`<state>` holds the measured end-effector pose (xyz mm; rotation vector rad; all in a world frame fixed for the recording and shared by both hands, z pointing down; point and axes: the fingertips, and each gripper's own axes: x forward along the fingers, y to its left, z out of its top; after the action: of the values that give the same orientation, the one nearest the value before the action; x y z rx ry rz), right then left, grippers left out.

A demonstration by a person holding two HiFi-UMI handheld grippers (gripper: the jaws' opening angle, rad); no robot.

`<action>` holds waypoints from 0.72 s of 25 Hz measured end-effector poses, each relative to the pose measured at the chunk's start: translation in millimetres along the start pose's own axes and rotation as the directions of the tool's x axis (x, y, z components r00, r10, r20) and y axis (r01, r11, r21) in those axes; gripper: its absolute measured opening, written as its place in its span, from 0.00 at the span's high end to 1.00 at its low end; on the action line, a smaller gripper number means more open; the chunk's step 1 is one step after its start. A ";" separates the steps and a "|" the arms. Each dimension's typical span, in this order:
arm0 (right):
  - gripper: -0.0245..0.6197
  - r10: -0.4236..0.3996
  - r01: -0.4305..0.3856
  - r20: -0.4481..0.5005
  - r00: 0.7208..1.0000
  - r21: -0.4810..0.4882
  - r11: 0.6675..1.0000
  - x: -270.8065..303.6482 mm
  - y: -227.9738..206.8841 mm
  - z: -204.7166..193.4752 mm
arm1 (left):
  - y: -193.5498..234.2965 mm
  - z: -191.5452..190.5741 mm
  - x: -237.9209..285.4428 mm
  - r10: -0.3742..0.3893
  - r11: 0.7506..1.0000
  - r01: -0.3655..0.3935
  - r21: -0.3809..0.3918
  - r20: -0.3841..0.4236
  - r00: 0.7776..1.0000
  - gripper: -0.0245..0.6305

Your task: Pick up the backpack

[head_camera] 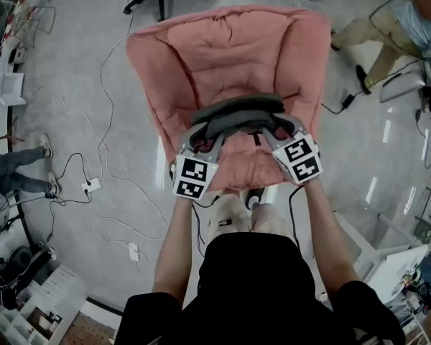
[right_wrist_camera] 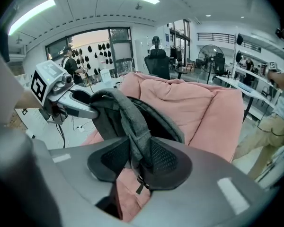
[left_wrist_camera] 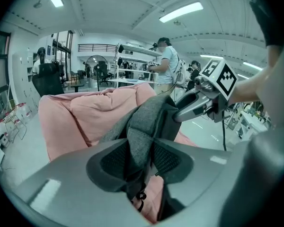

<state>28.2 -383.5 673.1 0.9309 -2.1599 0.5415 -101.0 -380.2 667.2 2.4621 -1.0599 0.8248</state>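
Tightly, left gripper (left_wrist_camera: 141, 159) and right gripper (right_wrist_camera: 138, 158) pinch straps (left_wrist_camera: 143, 126) of the backpack (head_camera: 237, 111)

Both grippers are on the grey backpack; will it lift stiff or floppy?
Probably floppy: the backpack bows between the left gripper and right gripper. The woven strap bunches between the pads, so slipping seems unlikely.

Grey matt woven-cloth backpack (head_camera: 237, 111), soft pink fabric beanbag (head_camera: 223, 49), glossy floor (head_camera: 72, 70)

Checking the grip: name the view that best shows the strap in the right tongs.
Right gripper view: the grey backpack strap sits pinched in the right tongs. The left gripper view shows them meeting sideways on; the head view, from above, hides the pinch.
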 end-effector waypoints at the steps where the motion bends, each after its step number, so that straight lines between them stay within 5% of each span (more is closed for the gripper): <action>1: 0.74 -0.003 0.003 0.012 1.000 0.003 1.000 -4.7 0.8 -0.4 | -3.5 2.4 -3.0 0.007 1.000 -0.007 0.005 0.006 1.000 0.75; 18: 0.75 0.025 -0.029 0.200 0.979 0.020 0.999 -138.0 41.8 -9.9 | -98.6 45.1 -92.5 0.107 0.991 -0.113 0.079 0.074 0.992 0.74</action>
<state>68.3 -287.6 572.6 1.0066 -2.3530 0.5050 -62.1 -286.7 567.0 2.5369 -1.2186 0.8376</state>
